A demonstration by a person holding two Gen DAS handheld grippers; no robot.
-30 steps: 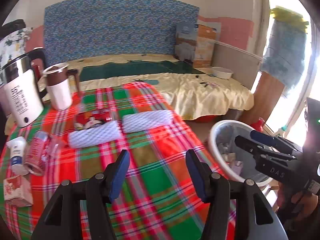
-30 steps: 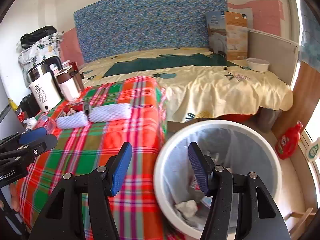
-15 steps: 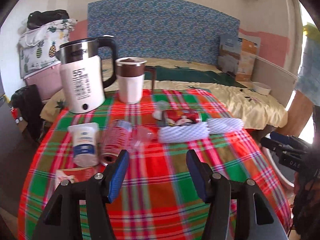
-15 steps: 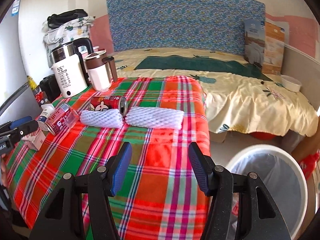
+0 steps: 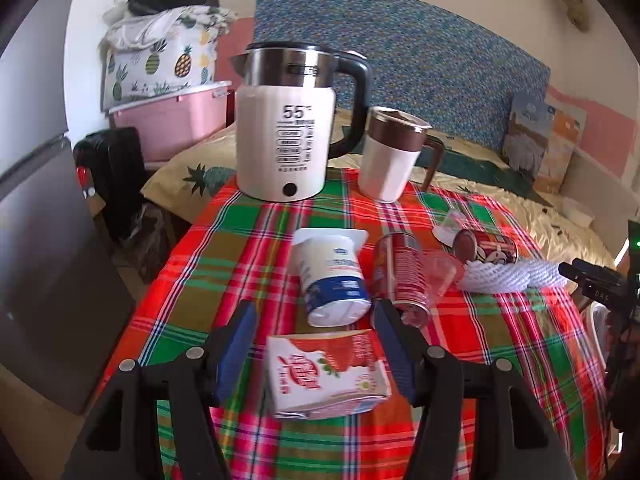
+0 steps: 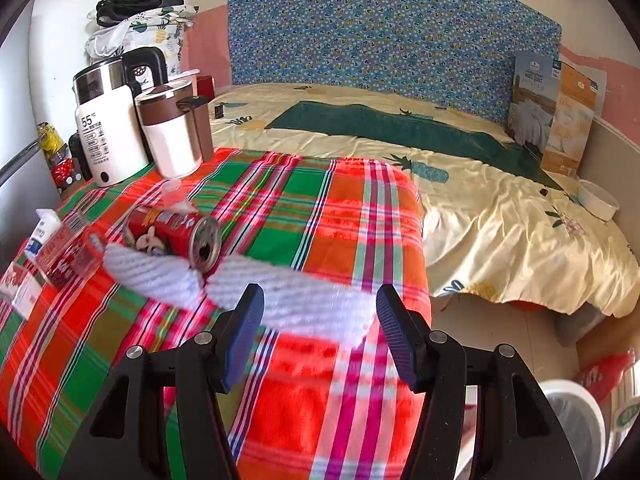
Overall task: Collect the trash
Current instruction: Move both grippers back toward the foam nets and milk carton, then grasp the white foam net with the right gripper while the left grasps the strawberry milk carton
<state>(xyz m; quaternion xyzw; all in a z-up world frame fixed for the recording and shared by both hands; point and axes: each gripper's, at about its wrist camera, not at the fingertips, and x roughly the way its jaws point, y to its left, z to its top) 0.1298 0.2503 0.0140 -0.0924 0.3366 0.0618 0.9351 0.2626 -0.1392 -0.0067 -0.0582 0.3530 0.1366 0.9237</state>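
Note:
Trash lies on a plaid tablecloth [image 5: 224, 264]. My left gripper [image 5: 314, 344] is open, its fingers either side of a flattened red-and-white carton [image 5: 326, 372]. Beyond it lie a toppled yoghurt cup [image 5: 334, 276], a red tube with a clear cup [image 5: 404, 276], a red can [image 5: 486, 246] and white foam nets [image 5: 508, 276]. My right gripper [image 6: 320, 334] is open and empty, just above the nearer foam net [image 6: 304, 304]. A second net [image 6: 152, 270] and the can [image 6: 176, 234] lie behind it. The white bin [image 6: 576, 420] is at the lower right.
A white kettle [image 5: 286, 136] and a brown-lidded mug [image 5: 392, 156] stand at the table's far edge. A bed with a yellow cover [image 6: 480, 184] lies beyond the table. A grey cabinet [image 5: 44, 264] stands on the left. A red bottle [image 6: 608, 372] stands by the bin.
Both grippers have swung left, away from the bin and over the table. The left now frames the carton; the right has closed in on the foam net. Both stayed open.

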